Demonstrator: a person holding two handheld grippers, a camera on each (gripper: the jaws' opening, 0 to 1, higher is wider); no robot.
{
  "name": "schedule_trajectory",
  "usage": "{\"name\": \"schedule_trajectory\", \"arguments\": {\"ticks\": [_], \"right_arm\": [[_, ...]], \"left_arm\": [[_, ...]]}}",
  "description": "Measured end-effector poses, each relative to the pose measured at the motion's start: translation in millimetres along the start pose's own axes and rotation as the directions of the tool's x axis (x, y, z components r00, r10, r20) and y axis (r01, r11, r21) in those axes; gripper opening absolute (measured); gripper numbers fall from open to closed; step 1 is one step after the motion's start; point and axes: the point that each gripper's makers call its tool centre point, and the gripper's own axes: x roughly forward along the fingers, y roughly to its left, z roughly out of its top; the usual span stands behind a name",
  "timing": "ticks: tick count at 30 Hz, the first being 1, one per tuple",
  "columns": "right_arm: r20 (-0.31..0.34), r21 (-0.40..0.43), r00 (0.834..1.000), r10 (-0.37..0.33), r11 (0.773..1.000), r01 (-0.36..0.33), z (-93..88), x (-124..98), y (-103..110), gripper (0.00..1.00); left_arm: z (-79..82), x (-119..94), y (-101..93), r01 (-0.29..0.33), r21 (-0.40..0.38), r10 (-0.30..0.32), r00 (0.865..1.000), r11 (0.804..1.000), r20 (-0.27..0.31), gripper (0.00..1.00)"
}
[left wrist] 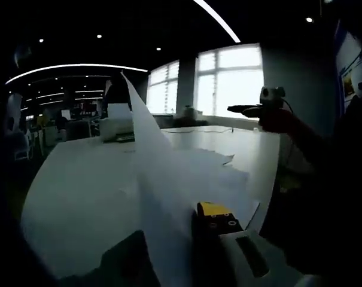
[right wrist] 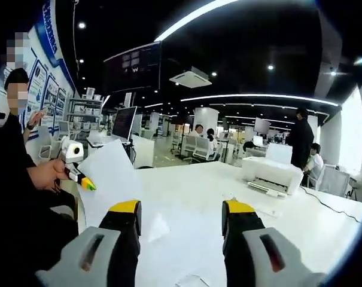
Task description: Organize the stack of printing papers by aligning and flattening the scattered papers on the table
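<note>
My left gripper [left wrist: 191, 213] is shut on a white sheet of paper [left wrist: 146, 156] that rises up the middle of the left gripper view. The sheet hides one jaw and leaves the yellow-tipped other one showing. More sheets [left wrist: 224, 174] lie scattered and overlapping on the white table [left wrist: 79, 185] beyond it. My right gripper [right wrist: 182, 210] hovers over the table [right wrist: 300, 227], open with nothing between its fingers. It also appears at the far right [left wrist: 243, 109], held in a hand. In the right gripper view, the left gripper [right wrist: 85, 182] pinches the edge of the lifted sheet [right wrist: 109, 176].
A white printer [right wrist: 270, 173] [left wrist: 118, 128] stands on the table's far side with a cable running from it. A person [right wrist: 19, 179] holding the grippers sits at the table's edge. Desks, monitors and other people fill the office behind, and bright windows [left wrist: 228, 81] lie beyond the table.
</note>
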Motion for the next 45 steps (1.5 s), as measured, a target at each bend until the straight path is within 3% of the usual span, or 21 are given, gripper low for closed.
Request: {"name": "schedule_trajectory", "arguments": {"ticks": [18, 26, 33, 45], "right_arm": [[-0.103, 0.010, 0.994, -0.045, 0.999, 0.046, -24.1, 18, -16, 0.48], [-0.123, 0.010, 0.990, -0.075, 0.997, 0.077, -30.3, 24, -26, 0.44], [-0.144, 0.020, 0.986, -0.089, 0.995, 0.093, -40.7, 36, -48, 0.46], [-0.196, 0.016, 0.979, -0.062, 0.998, 0.066, -49.1, 49, -31, 0.48]], "left_arm": [[0.3, -5, -2.1, 0.006, 0.023, -0.006, 1.000, 1.000, -0.014, 0.09], [-4.2, -9, 3.0, -0.011, -0.016, 0.010, 1.000, 1.000, -0.015, 0.10], [-5.8, -11, 4.0, -0.009, -0.008, 0.008, 1.000, 1.000, -0.018, 0.10], [-10.3, -10, -0.1, 0.008, -0.001, -0.008, 0.999, 1.000, -0.033, 0.10]]}}
